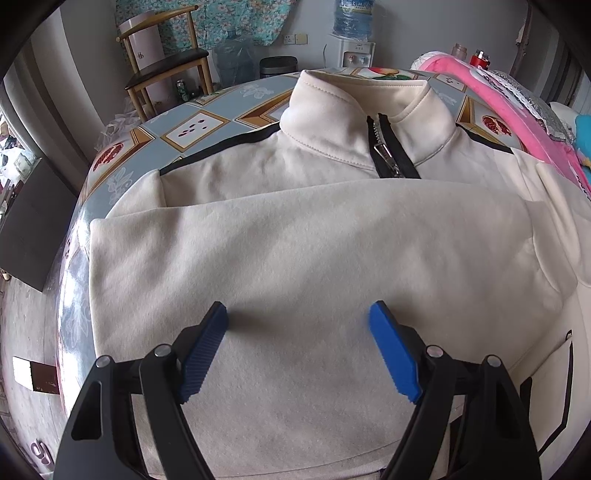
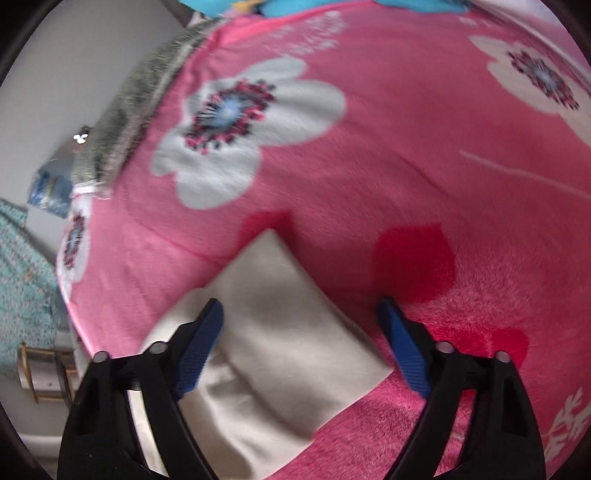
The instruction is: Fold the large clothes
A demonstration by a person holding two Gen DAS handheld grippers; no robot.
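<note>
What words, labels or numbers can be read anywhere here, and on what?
Nothing can be read for certain.
Water bottle label: print too small.
White cylinder on the chair: a dark mark, unreadable.
Green can: too small.
Floor, bottom left: a mark like "6", unsure.
Right view: no text.

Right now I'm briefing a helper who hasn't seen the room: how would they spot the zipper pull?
Find the cream jacket spread over the patterned table. At its stand-up collar a black zipper tape runs down; the silver zipper pull hangs there, the only metal on the cloth.
</note>
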